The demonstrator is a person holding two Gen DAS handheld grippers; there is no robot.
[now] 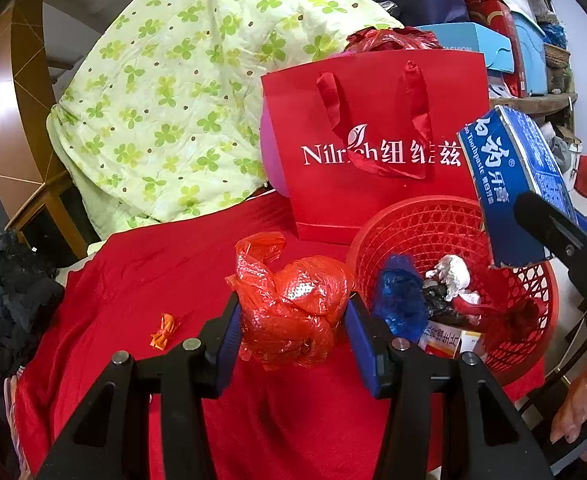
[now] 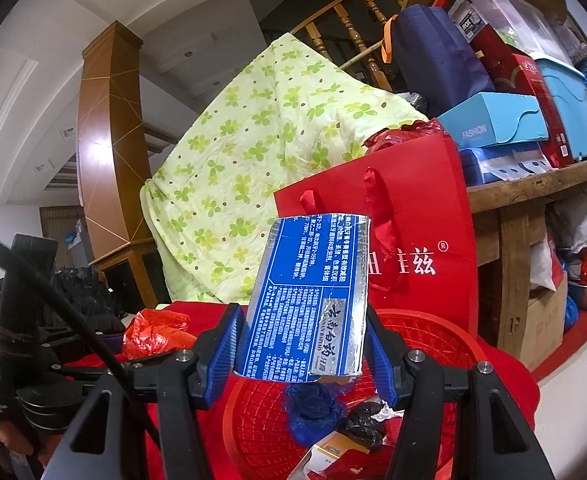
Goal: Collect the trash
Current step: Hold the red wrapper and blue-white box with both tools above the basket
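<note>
My left gripper is shut on a crumpled red plastic bag, just above the red cloth, left of the red mesh basket. My right gripper is shut on a blue toothpaste box and holds it over the basket; the box also shows in the left wrist view. The basket holds a blue bag, white crumpled paper, black scraps and a small carton. A small orange wrapper lies on the cloth to the left.
A red paper gift bag stands behind the basket. A green clover-print quilt is draped behind and to the left. Boxes and bags are stacked on a wooden shelf at right. Dark clothing lies at far left.
</note>
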